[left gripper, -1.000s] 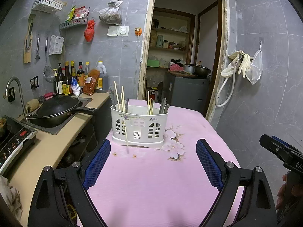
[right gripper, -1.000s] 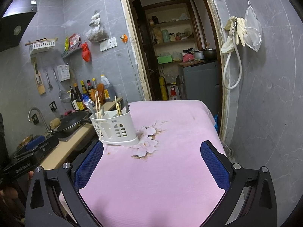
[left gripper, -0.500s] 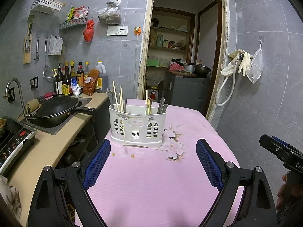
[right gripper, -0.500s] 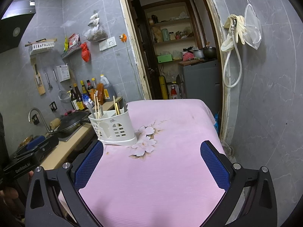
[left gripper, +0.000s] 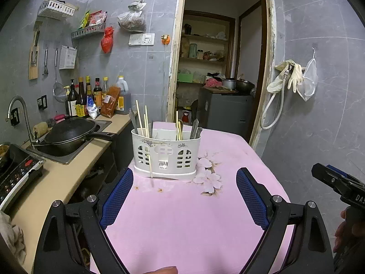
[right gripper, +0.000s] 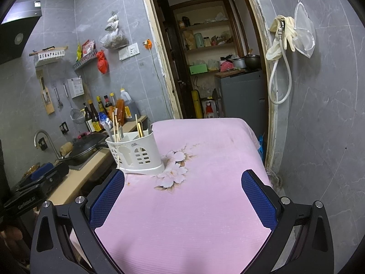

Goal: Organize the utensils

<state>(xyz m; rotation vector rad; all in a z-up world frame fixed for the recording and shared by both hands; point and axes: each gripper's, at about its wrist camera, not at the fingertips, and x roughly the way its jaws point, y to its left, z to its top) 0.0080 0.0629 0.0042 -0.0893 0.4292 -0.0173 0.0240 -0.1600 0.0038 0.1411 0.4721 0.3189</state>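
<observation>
Standing upright on the pink flower-printed tablecloth [left gripper: 182, 217], near its far left edge, a white perforated plastic utensil caddy [left gripper: 166, 154] sets its long side across the left wrist view. Pale wooden chopsticks [left gripper: 139, 119] lean in its left compartment, one poking out through the front wall; grey metal utensil handles [left gripper: 195, 127] rise at its right end. Left gripper [left gripper: 182, 197] and right gripper [right gripper: 182, 196] both gape wide, holding nothing.
</observation>
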